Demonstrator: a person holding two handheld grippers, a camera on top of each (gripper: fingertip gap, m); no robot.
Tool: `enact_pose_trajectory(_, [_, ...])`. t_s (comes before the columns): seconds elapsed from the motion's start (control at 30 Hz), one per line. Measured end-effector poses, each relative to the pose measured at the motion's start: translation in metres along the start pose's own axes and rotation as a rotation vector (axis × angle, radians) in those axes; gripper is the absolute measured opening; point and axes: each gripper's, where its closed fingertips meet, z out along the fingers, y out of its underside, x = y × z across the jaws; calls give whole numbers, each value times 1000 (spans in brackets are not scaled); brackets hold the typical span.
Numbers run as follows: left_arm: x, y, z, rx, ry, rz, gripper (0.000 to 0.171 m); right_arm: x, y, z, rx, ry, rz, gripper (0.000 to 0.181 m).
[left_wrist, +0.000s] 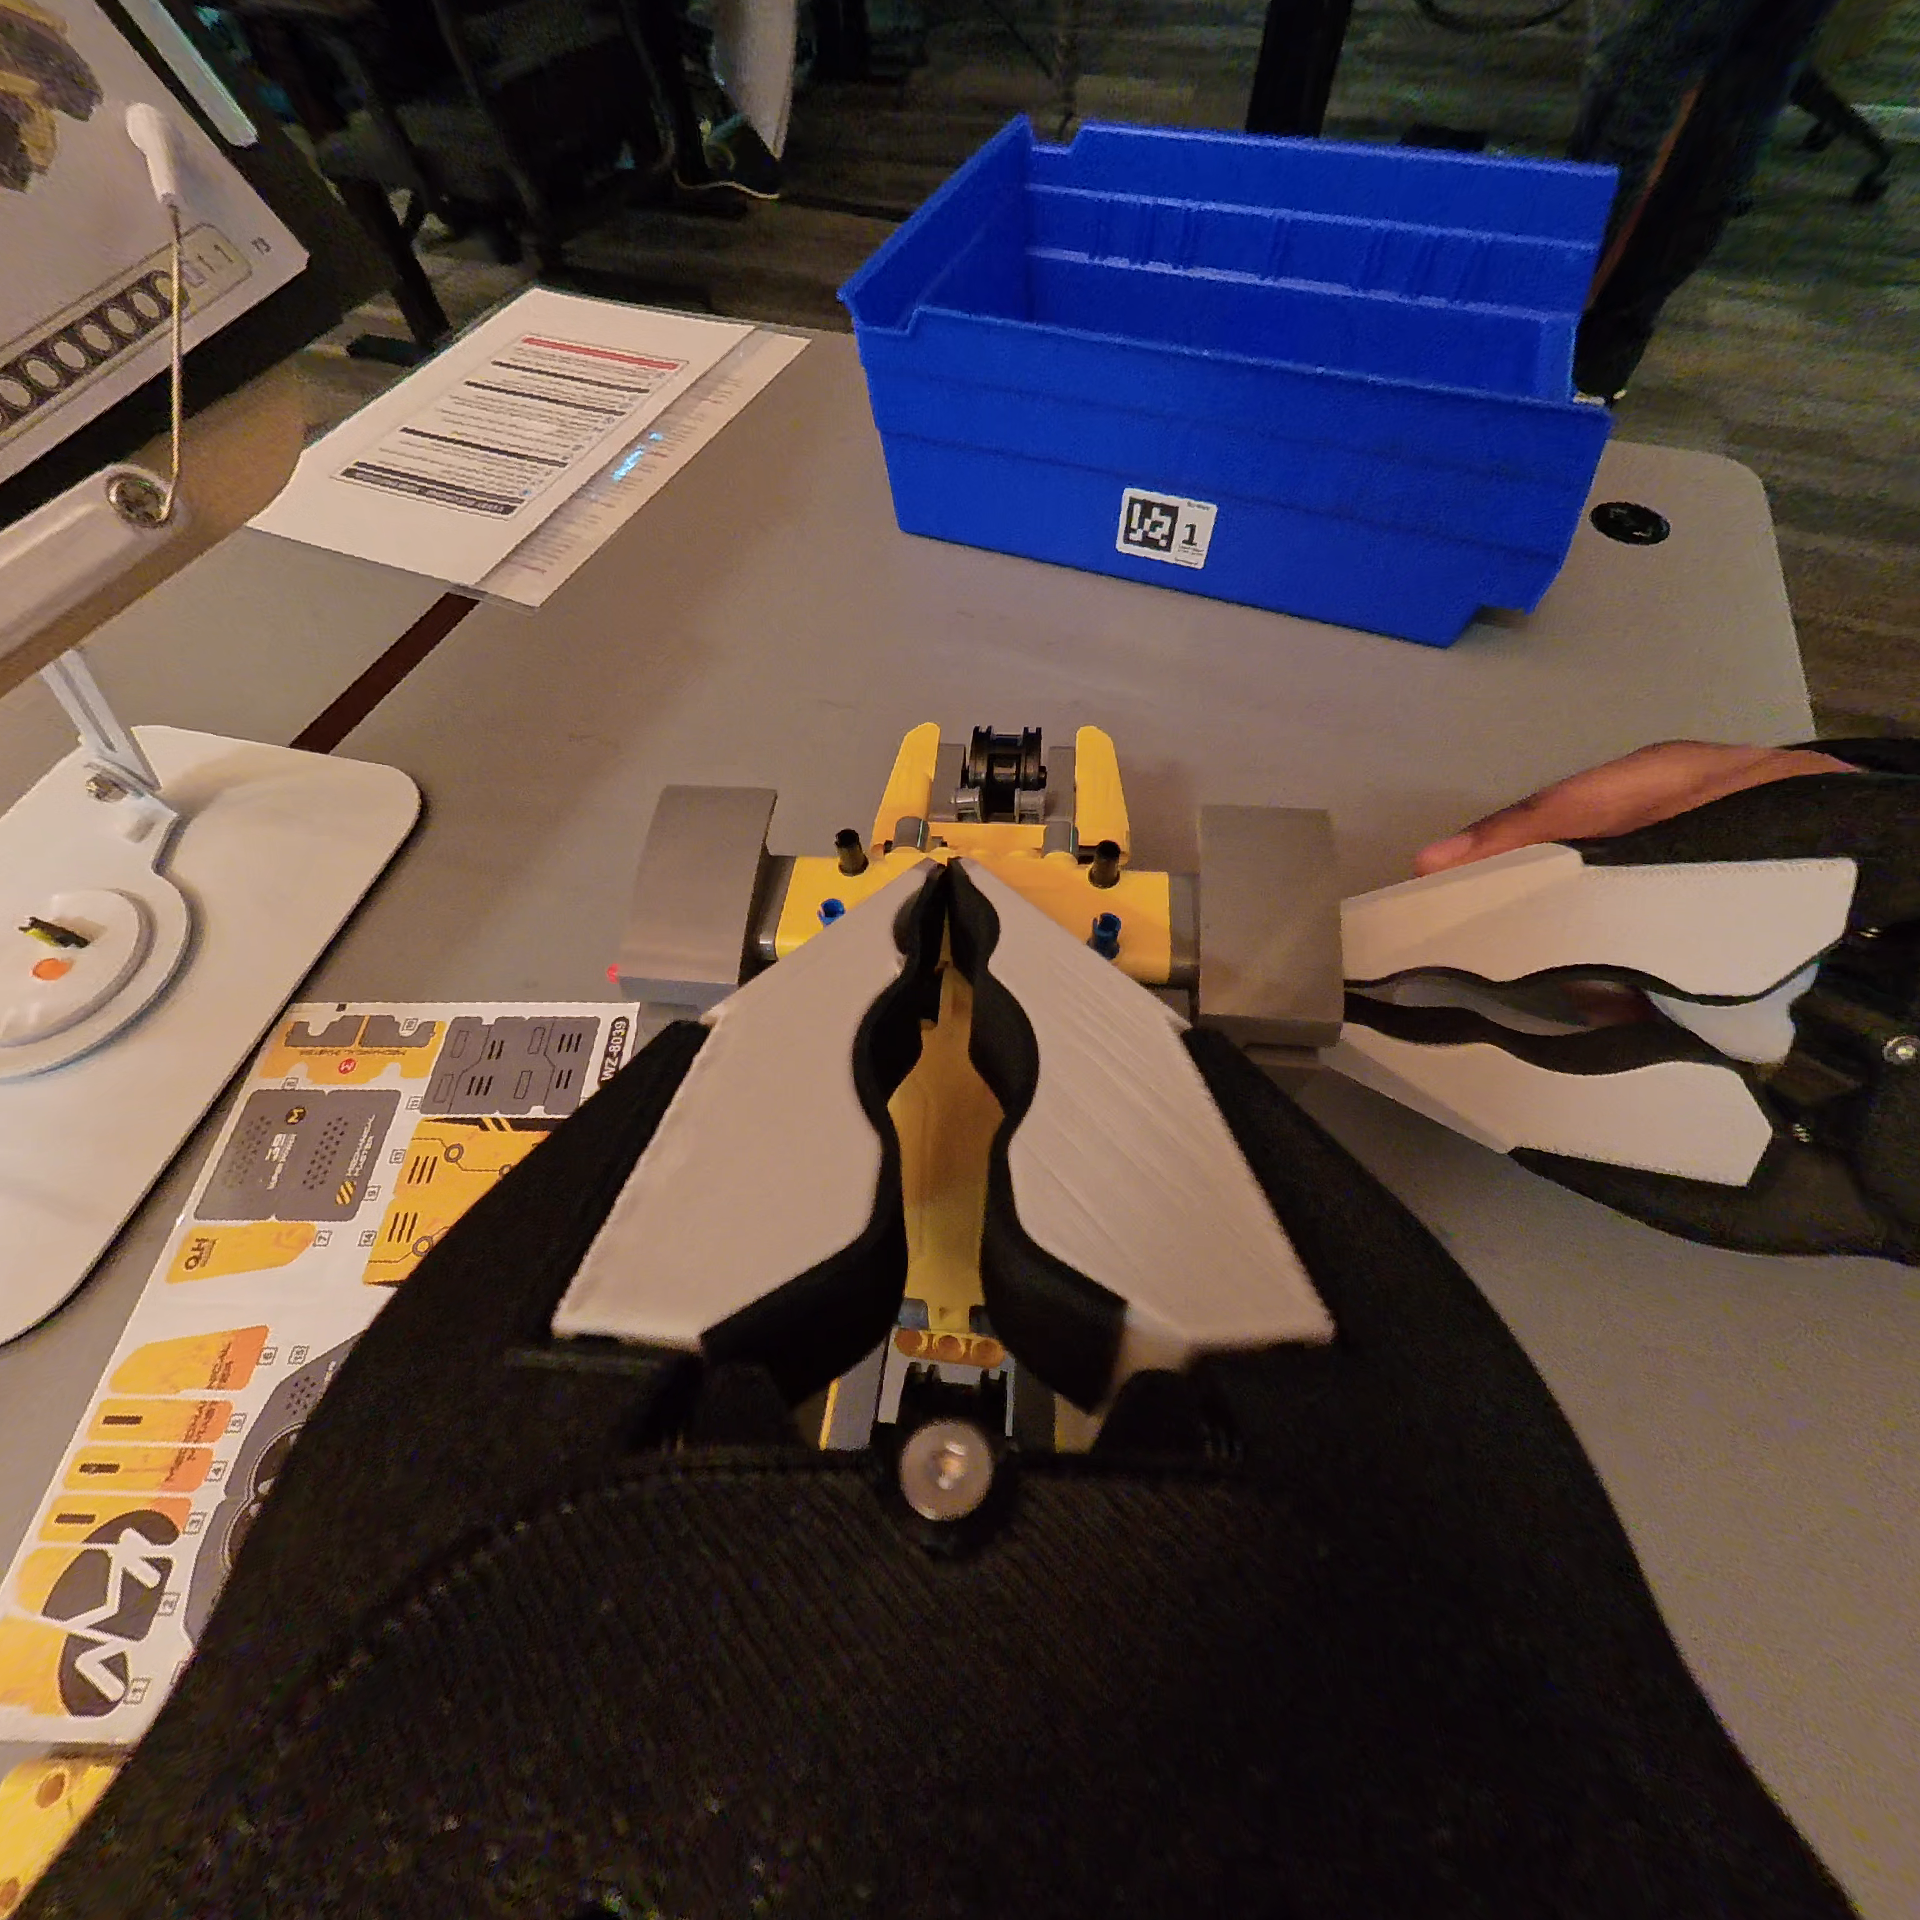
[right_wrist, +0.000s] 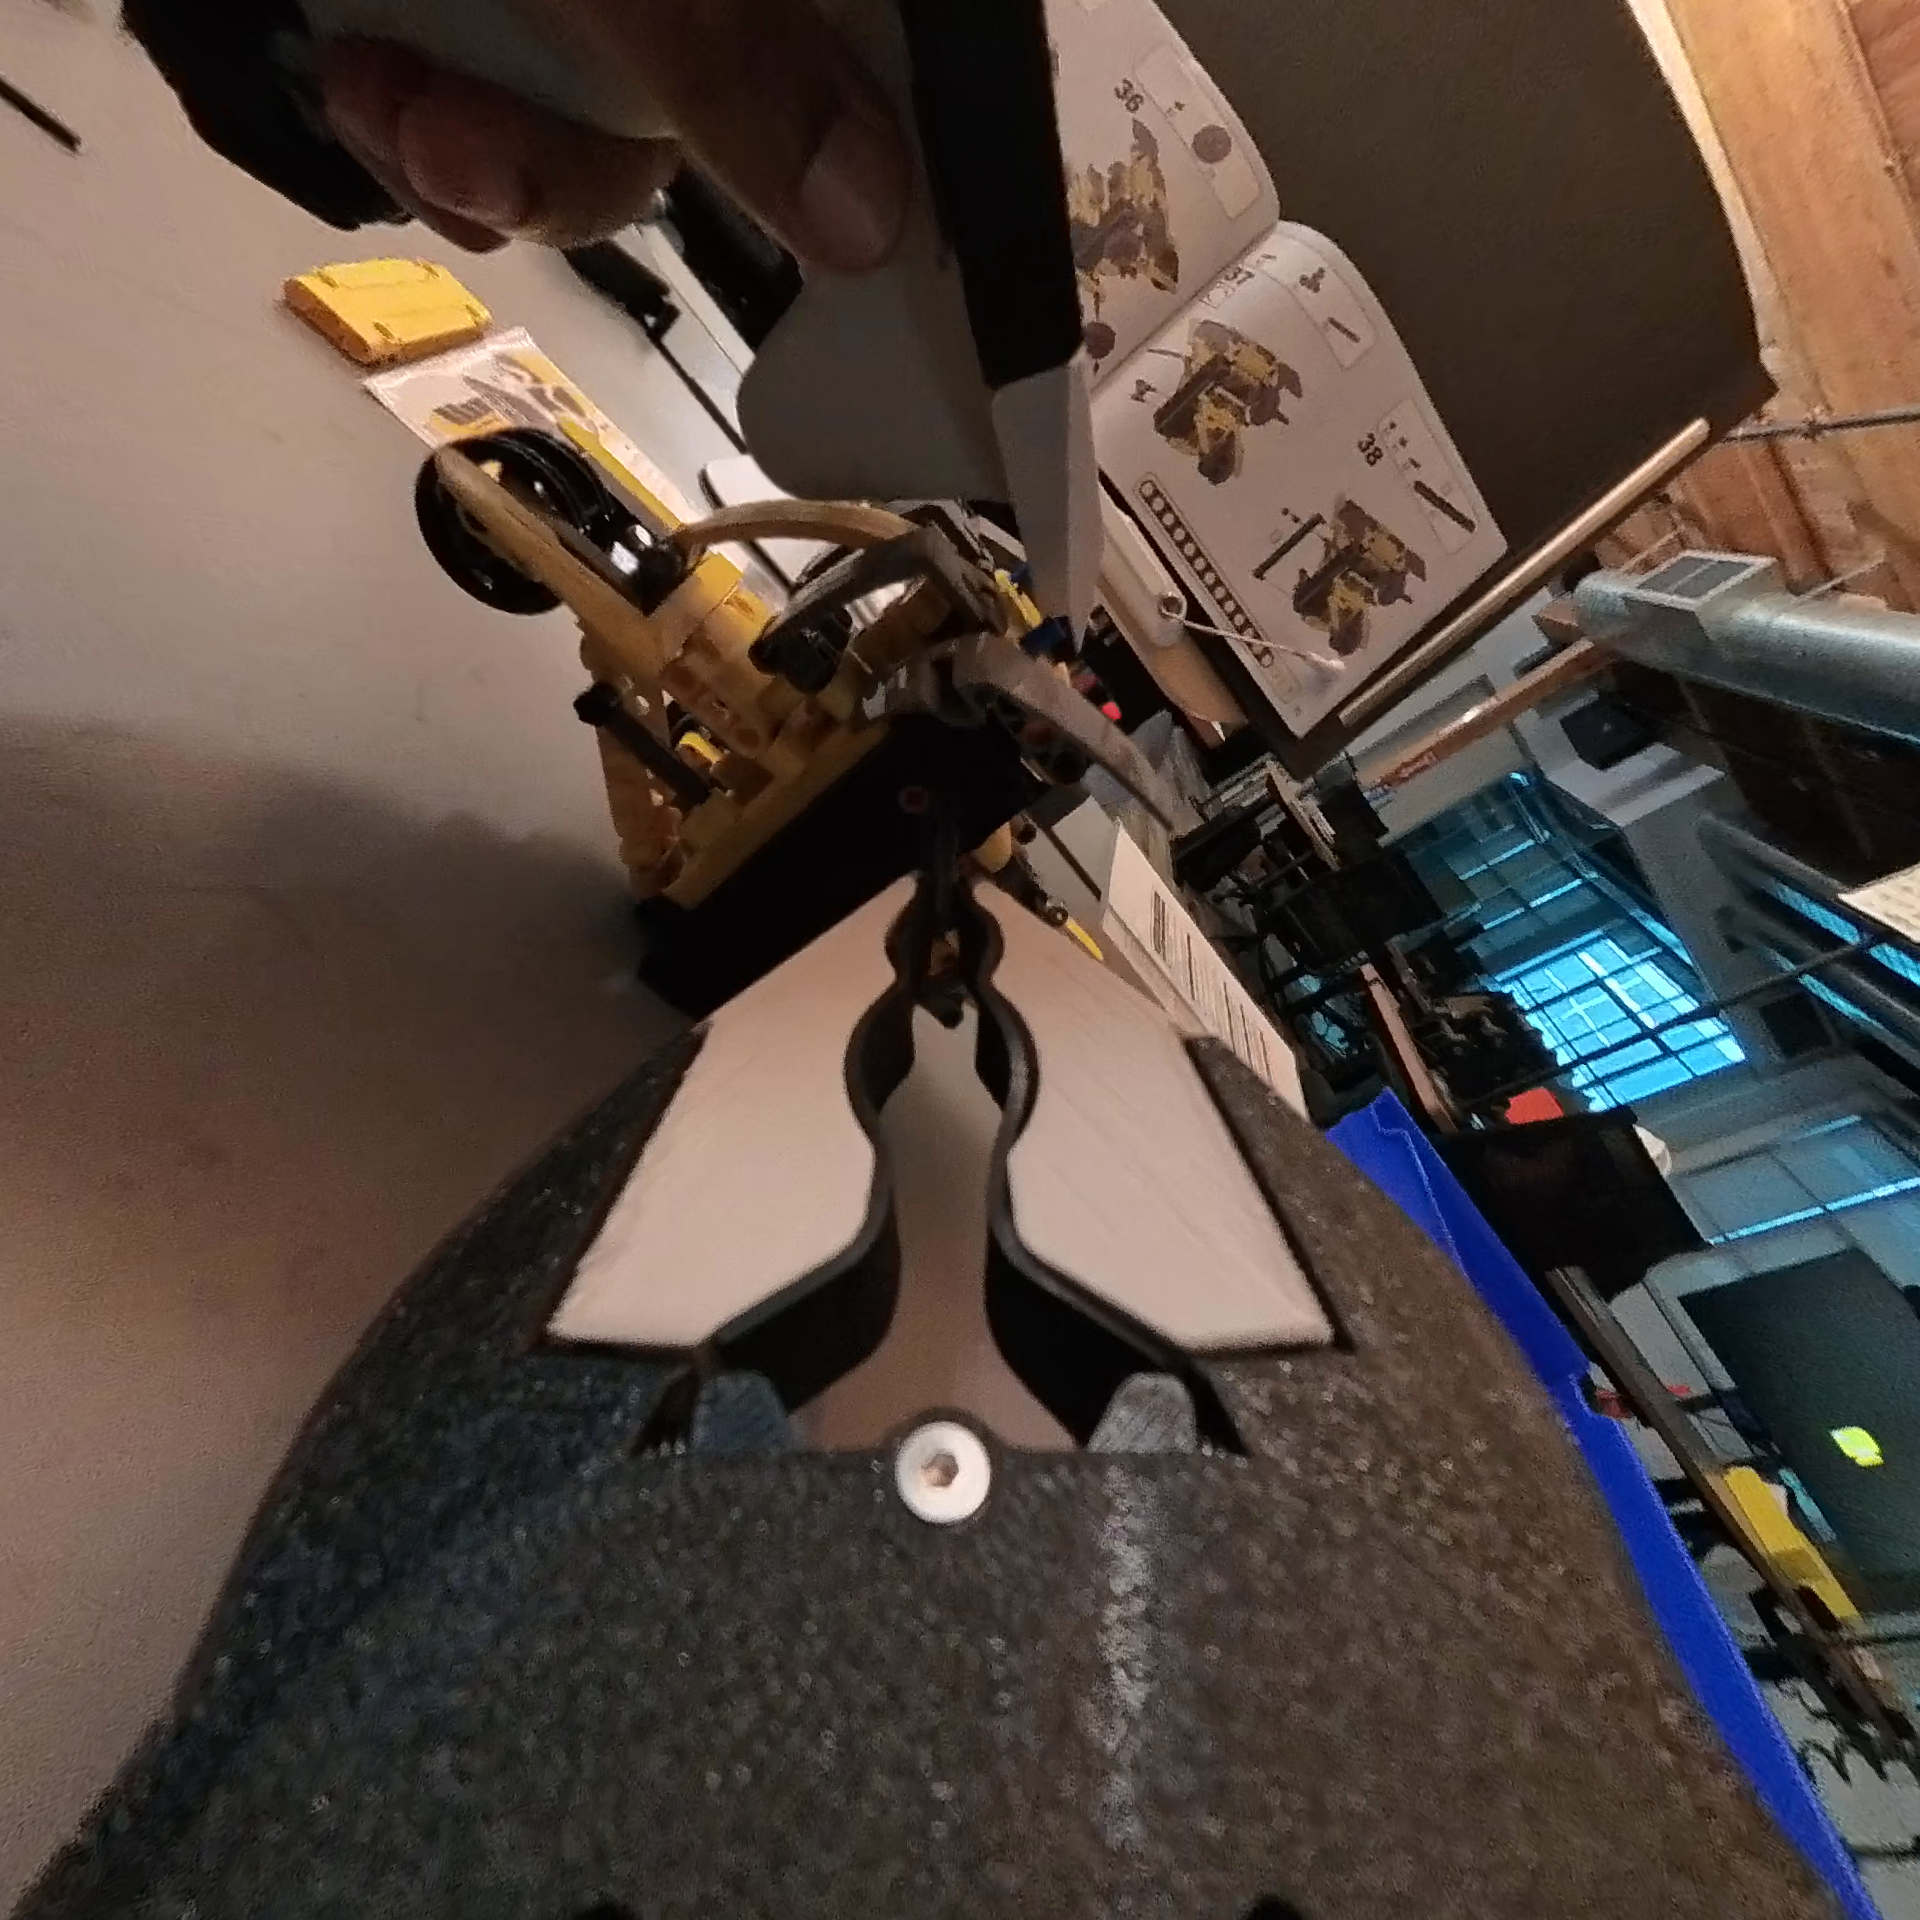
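Note:
A yellow brick-built vehicle model (left_wrist: 987, 894) with grey side blocks (left_wrist: 701, 883) stands on the grey table (left_wrist: 727, 644). My left gripper (left_wrist: 945, 871) comes down over its top, jaws pinched together on the yellow body. In the right wrist view the model (right_wrist: 717, 644) appears tilted, with the left gripper's fingers (right_wrist: 1044, 488) on its top. My right gripper (right_wrist: 940, 904) is closed on the model's right side block; it also shows in the left wrist view (left_wrist: 1345, 992), coming in from the right against the grey block (left_wrist: 1268, 914). A hand (left_wrist: 1621, 795) holds it.
A blue bin (left_wrist: 1226, 416) with a tag stands behind the model. A sticker sheet (left_wrist: 270, 1226) lies at front left, beside a white stand base (left_wrist: 208, 935). A printed sheet (left_wrist: 520, 436) lies at back left. An instruction booklet (right_wrist: 1288, 436) is propped up. A yellow panel (right_wrist: 384, 307) lies on the table. Left tips to right tips: about 6 cm.

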Motion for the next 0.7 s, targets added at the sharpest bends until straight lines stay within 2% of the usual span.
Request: enact_pose_trajectory(0.7, [-1, 1, 0, -26, -99, 4, 0, -8, 0, 1, -67, -13, 82, 4])
